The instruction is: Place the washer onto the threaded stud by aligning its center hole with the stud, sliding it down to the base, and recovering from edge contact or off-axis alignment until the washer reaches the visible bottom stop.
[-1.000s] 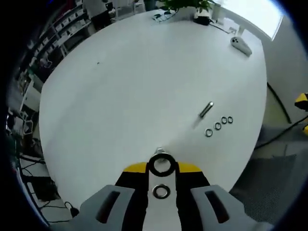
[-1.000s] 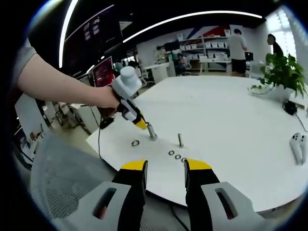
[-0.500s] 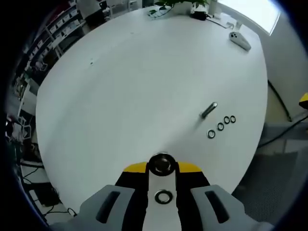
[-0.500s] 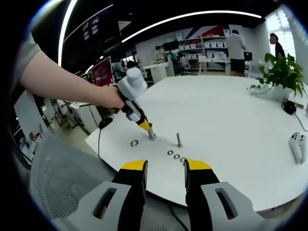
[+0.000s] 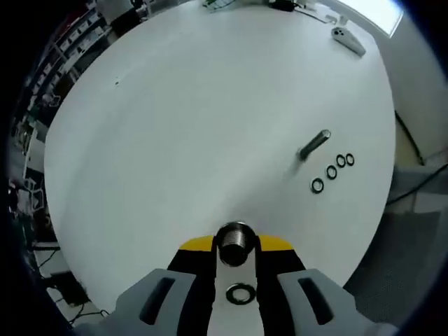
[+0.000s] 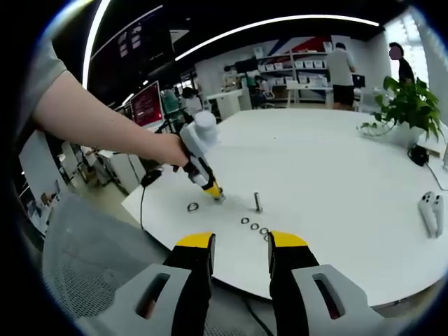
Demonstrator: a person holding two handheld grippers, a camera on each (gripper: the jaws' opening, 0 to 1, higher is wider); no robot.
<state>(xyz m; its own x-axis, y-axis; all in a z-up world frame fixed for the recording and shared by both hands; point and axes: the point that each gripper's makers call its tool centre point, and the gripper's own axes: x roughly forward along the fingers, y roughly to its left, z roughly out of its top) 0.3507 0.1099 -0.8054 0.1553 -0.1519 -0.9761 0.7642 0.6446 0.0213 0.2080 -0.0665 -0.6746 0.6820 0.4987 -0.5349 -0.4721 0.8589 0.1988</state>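
In the left gripper view the left gripper (image 5: 234,246) is clamped on the threaded stud (image 5: 234,241); a loose washer (image 5: 240,294) lies at 6 o'clock from it on the white tabletop (image 5: 196,119). The right gripper (image 6: 240,246) hovers with jaws apart.

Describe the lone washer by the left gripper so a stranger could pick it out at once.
Start at the big white round table and find the left gripper held at its near edge. Just beside its yellow tips, on the side away from the upright stud, a single metal washer lies flat. Unlike the three washers lined up in a row near the stud, it sits alone.
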